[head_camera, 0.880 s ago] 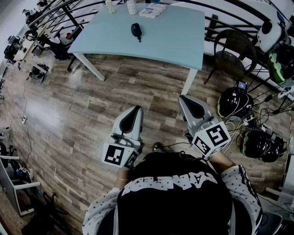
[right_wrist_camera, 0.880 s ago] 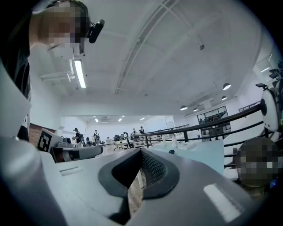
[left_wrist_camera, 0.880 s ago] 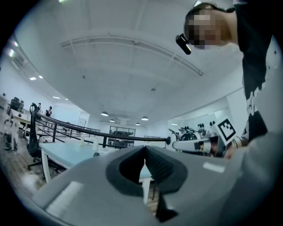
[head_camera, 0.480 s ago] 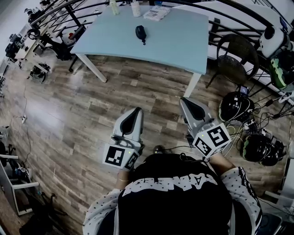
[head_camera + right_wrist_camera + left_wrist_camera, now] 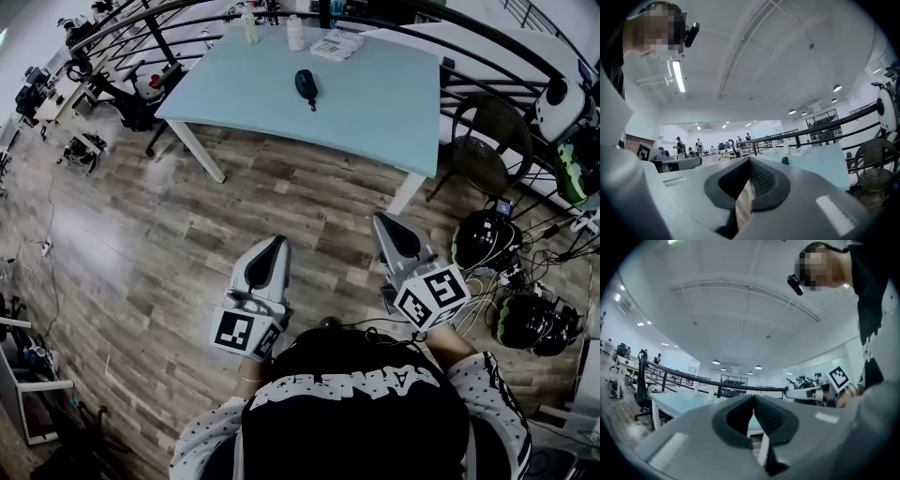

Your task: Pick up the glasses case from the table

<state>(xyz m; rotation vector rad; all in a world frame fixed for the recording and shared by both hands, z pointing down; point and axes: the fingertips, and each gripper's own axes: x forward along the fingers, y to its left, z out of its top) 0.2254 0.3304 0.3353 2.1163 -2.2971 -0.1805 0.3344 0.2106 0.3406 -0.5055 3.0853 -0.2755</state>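
Note:
The glasses case is a small dark oval lying on the pale blue table at the far end of the head view. It also shows as a dark bump on the tabletop in the right gripper view. Both grippers are held level close in front of the person's body, over the wooden floor and well short of the table. The left gripper has its jaws shut with nothing in them. The right gripper is shut and empty too. In the left gripper view the case is hidden behind the jaws.
Two small bottles and a flat packet stand at the table's far edge. A wicker chair is at the table's right end. Helmets and cables lie on the floor to the right. A black railing runs behind the table.
The table and case have slid lower and right in the head view, so the person has come nearer to it. Both grippers keep their place before the body, still shut.

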